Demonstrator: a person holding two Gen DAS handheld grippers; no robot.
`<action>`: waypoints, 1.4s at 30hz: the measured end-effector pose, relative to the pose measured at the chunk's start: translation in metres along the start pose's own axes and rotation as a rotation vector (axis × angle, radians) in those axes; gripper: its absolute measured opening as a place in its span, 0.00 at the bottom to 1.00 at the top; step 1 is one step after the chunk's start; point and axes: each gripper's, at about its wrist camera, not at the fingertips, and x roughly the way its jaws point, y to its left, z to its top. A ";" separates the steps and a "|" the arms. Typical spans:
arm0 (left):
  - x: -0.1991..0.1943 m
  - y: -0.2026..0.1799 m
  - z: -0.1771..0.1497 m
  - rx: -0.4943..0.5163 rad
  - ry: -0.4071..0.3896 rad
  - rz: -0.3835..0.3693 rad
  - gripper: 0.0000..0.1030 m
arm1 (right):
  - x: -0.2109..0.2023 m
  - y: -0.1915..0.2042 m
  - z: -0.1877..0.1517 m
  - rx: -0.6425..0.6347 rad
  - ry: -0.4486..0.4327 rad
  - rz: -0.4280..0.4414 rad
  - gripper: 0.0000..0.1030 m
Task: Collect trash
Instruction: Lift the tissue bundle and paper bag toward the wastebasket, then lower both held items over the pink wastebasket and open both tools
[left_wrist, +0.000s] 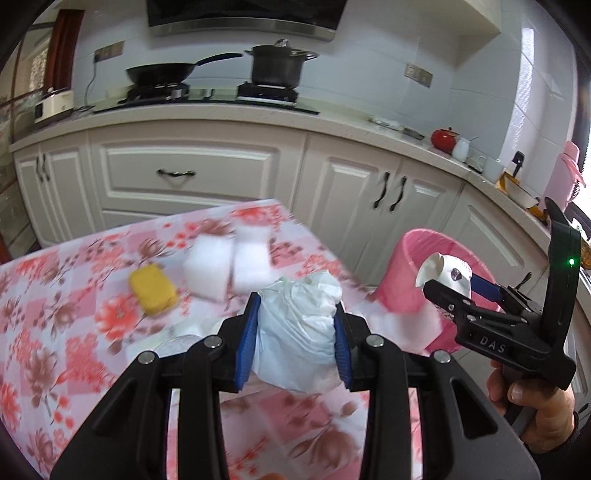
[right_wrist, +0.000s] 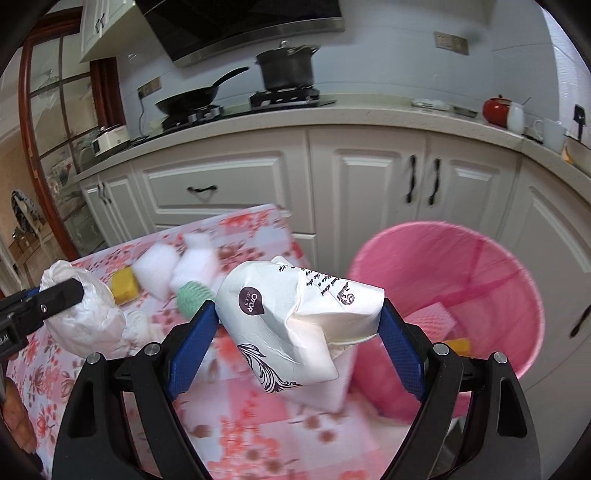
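Note:
My left gripper (left_wrist: 297, 332) is shut on a crumpled white plastic bag (left_wrist: 295, 332), held above the floral table (left_wrist: 55, 332); the bag also shows in the right wrist view (right_wrist: 85, 314). My right gripper (right_wrist: 295, 332) is shut on a crushed white paper cup (right_wrist: 295, 321) with dark print, held beside the table's right edge, next to the pink bin (right_wrist: 480, 277). In the left wrist view the right gripper (left_wrist: 447, 284) holds the cup (left_wrist: 443, 269) over the bin (left_wrist: 413, 280). The bin holds a pink cloth (right_wrist: 432, 317) and something yellow (right_wrist: 460, 345).
On the table lie a yellow sponge (left_wrist: 153, 288), two white foam blocks (left_wrist: 229, 266) and a green mesh ball (right_wrist: 194, 299). White kitchen cabinets (left_wrist: 184, 173) stand behind, with a stove, pan and pot on the counter. The bin stands on the floor right of the table.

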 end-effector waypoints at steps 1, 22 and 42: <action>0.003 -0.007 0.004 0.008 -0.001 -0.009 0.34 | -0.001 -0.007 0.002 0.003 -0.003 -0.009 0.79; 0.074 -0.129 0.054 0.125 0.032 -0.174 0.34 | -0.008 -0.123 0.016 0.066 -0.041 -0.165 0.79; 0.119 -0.199 0.075 0.153 0.074 -0.263 0.37 | -0.007 -0.167 0.012 0.106 -0.050 -0.233 0.80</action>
